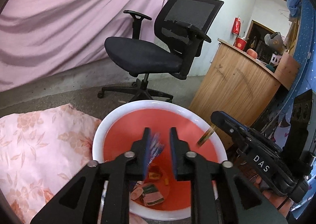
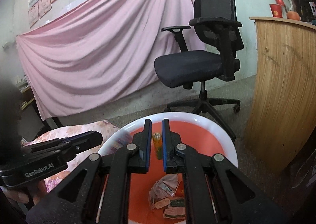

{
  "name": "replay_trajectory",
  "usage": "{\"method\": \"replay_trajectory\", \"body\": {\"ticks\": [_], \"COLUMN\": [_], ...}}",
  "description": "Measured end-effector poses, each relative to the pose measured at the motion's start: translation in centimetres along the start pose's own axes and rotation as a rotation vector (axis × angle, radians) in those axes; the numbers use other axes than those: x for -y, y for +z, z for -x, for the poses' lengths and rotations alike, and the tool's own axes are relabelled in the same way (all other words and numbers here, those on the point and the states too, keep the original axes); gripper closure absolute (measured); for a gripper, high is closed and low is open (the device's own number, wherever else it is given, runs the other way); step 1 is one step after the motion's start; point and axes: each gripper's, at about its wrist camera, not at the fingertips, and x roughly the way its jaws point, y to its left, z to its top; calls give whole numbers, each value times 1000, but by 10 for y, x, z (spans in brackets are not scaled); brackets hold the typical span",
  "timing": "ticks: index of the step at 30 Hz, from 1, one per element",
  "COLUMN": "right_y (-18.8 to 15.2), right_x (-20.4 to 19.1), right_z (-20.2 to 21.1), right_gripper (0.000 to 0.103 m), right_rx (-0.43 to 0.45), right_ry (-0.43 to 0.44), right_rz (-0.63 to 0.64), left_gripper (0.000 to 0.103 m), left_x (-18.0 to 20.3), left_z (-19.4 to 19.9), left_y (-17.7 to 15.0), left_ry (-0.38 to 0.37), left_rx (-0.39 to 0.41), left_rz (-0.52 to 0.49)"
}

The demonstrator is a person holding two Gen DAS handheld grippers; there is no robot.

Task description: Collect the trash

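A red bin with a white rim (image 1: 110,121) (image 2: 217,125) stands on the floor, with several wrappers (image 1: 150,192) (image 2: 169,200) on its bottom. My left gripper (image 1: 160,131) hangs over it with its jaws apart. A blurred blue wrapper (image 1: 155,147) lies against the left pad only, clear of the right pad. My right gripper (image 2: 157,123) is over the same bin, shut on a small yellow-green tube (image 2: 157,143) (image 1: 205,137) that sticks out past its tips. The two grippers sit side by side; the right one (image 1: 214,117) shows in the left wrist view.
A black office chair (image 1: 146,54) (image 2: 189,66) stands just behind the bin. A wooden counter (image 1: 233,85) (image 2: 284,85) is close on the right. A pink floral cushion (image 1: 29,145) lies left of the bin, a pink cloth (image 1: 59,26) hangs behind.
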Motion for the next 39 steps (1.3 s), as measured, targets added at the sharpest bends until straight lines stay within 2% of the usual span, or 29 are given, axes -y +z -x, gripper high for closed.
{"method": "replay_trajectory", "body": {"ticks": [1,7,11,13,16,18,21,23,25,26,28,29,39], "right_y": [-1,-1,1,2,2,3,3,3,3,3,3,3,1], "right_x": [0,1,1,2,3,3,4,3,3,3,4,4,-12], "right_z": [-1,-4,-5,-4,-2,-1,1,3,6,7,11,13,35], "right_gripper": [70,70,68,65,52,48,42,34,19,15,2,0,0], "right_rx": [-4,-22,-26,-26,-19,-14,-8,1,15,22,41,48,108], "right_ry": [-2,-7,-15,-18,-22,-23,-30,-38,-48,-50,-54,-55,-50], "right_rz": [1,4,4,0,-2,-3,-5,-8,-11,-13,-19,-22,15], "left_gripper": [78,77,69,68,65,60,47,27,14,12,11,11,5], "left_x": [-1,-8,-13,-15,-17,-19,-22,-23,-25,-27,-29,-30,-33], "left_z": [1,6,11,15,23,27,35,41,47,52,59,63,107], "left_y": [-1,-2,-2,-2,-3,-3,-4,-4,-5,-5,-5,-5,-15], "left_ry": [2,24,40,51,72,82,93,102,119,132,152,156,237], "left_rx": [-1,3,20,28,46,58,76,87,109,124,147,154,255], "left_rz": [5,17,29,28,25,27,37,48,64,71,75,78,66]}}
